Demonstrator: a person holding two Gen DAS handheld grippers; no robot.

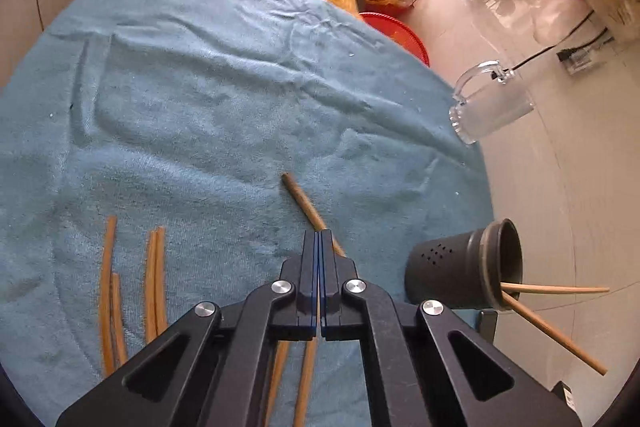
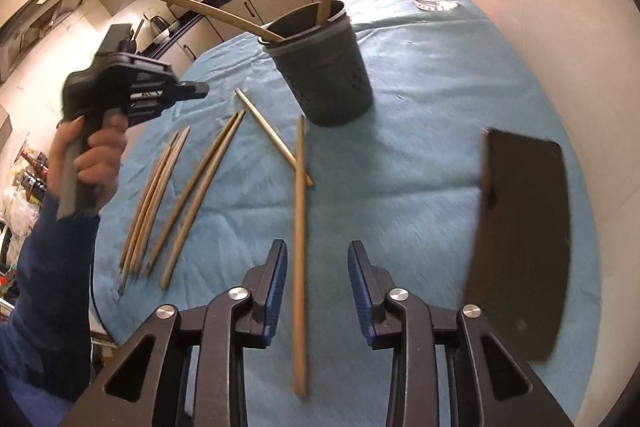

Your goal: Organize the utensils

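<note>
Wooden chopsticks (image 2: 188, 187) are laid in loose pairs on the towel-covered tabletop (image 2: 420, 155), presumably for collection into the dark holder (image 2: 320, 67), where two are already stood. One chopstick (image 2: 299, 247) is seen between the parted pads of the right hand-held gripper (image 2: 317, 291), untouched. The left hand-held gripper (image 1: 319, 247) is clenched on nothing. Only the right view shows the dark flat object (image 2: 524, 239) and the hand (image 2: 96, 159)
</note>
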